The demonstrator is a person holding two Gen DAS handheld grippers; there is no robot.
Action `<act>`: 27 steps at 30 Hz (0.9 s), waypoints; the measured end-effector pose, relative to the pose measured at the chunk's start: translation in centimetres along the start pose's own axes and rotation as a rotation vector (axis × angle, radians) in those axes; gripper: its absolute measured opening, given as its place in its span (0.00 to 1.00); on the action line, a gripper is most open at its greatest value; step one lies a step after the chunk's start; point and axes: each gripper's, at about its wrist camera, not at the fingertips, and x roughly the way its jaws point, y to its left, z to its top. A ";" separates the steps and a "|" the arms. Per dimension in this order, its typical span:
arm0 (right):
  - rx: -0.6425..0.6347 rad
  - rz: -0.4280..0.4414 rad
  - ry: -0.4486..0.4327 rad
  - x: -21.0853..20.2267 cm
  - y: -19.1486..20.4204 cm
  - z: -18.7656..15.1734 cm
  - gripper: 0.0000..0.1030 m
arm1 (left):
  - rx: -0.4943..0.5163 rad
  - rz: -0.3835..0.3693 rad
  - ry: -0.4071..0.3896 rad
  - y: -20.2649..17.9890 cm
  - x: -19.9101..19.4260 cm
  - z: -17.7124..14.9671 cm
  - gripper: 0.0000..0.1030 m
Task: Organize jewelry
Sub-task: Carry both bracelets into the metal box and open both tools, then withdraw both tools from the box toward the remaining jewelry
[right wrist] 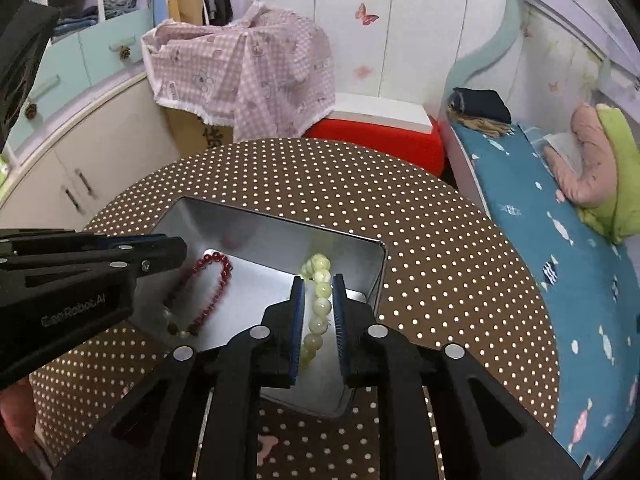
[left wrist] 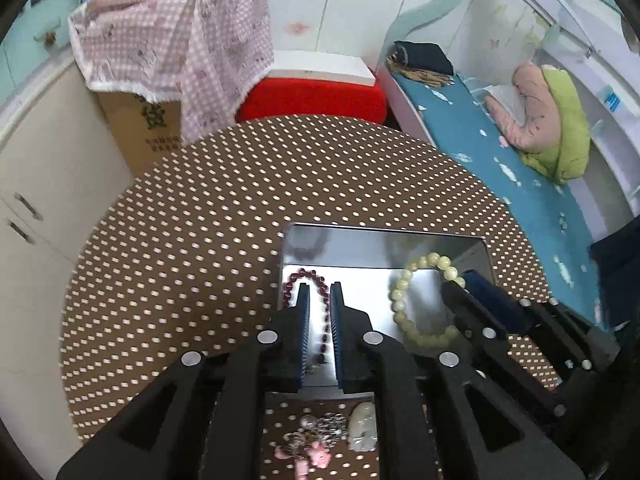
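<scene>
From the left wrist camera, one round table with a brown cloth full of white dots fills the middle. One shiny metal tin sits near the table's front edge. Two bead bracelets lie inside it: one dark red bracelet on the tin's left side and one pale yellow-green bracelet on its right side. The left gripper hangs over the red bracelet. Its two fingers stand a little apart, with the beads showing in the gap, and the pads are not squeezing them. The right gripper pokes in from the right by the yellow-green bracelet. A small pile of trinkets lies on the cloth at the front edge, outside the tin.

From the right wrist camera, the same one tin holds the two bracelets. The right gripper has its fingers a little apart, either side of the yellow-green bracelet, not pinching it. The red bracelet lies at the tin's left, just beside the left gripper.
</scene>
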 end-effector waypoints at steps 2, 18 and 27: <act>0.000 0.011 -0.001 -0.6 -0.1 -0.2 0.44 | -0.001 -0.014 -0.002 0.1 -0.6 -0.2 0.22; -0.026 -0.065 -0.152 -8.5 0.2 -0.4 0.80 | 0.028 0.031 -0.128 -0.4 -8.0 -3.7 0.54; -0.075 -0.123 -0.191 -12.5 1.3 -2.8 0.82 | 0.041 0.074 -0.154 -0.1 -10.4 -6.3 0.58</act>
